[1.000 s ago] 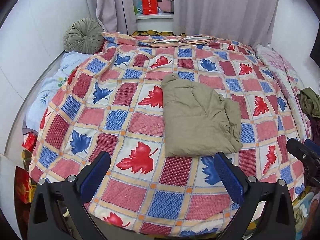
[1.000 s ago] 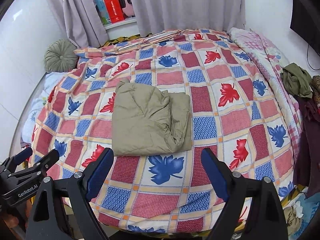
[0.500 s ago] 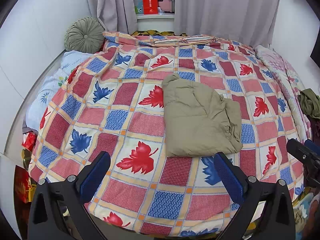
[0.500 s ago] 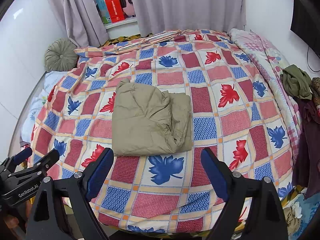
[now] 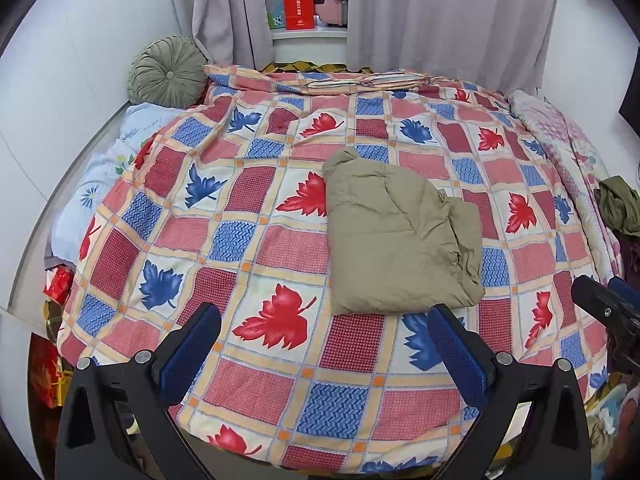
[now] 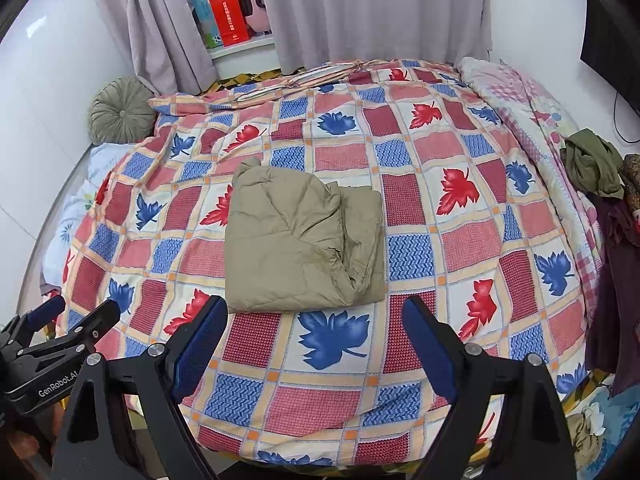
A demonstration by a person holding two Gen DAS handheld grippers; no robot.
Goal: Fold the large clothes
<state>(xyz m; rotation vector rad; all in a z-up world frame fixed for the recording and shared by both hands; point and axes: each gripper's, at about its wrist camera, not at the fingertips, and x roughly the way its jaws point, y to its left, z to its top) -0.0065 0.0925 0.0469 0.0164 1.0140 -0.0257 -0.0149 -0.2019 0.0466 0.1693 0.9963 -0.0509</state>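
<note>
A folded khaki garment [image 6: 300,236] lies on the middle of the leaf-patterned quilt [image 6: 460,240]. Nearer, the left gripper [image 5: 324,344] and right gripper [image 6: 314,340] hover clear of it, both spread wide and empty. A round green cushion [image 5: 168,70] sits far left.

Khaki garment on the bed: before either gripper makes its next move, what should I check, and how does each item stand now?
1. Khaki garment folded into a compact rectangle: ok.
2. Right edge tidy: not ok, layers bunch there.
3. Left gripper open, empty: ok.
4. Right gripper open, empty: ok.
5. Garment lies flat on the quilt, clear of both grippers: ok.
6. Another garment to fold: cannot tell; a green cloth lies crumpled at the bed's edge.
</note>
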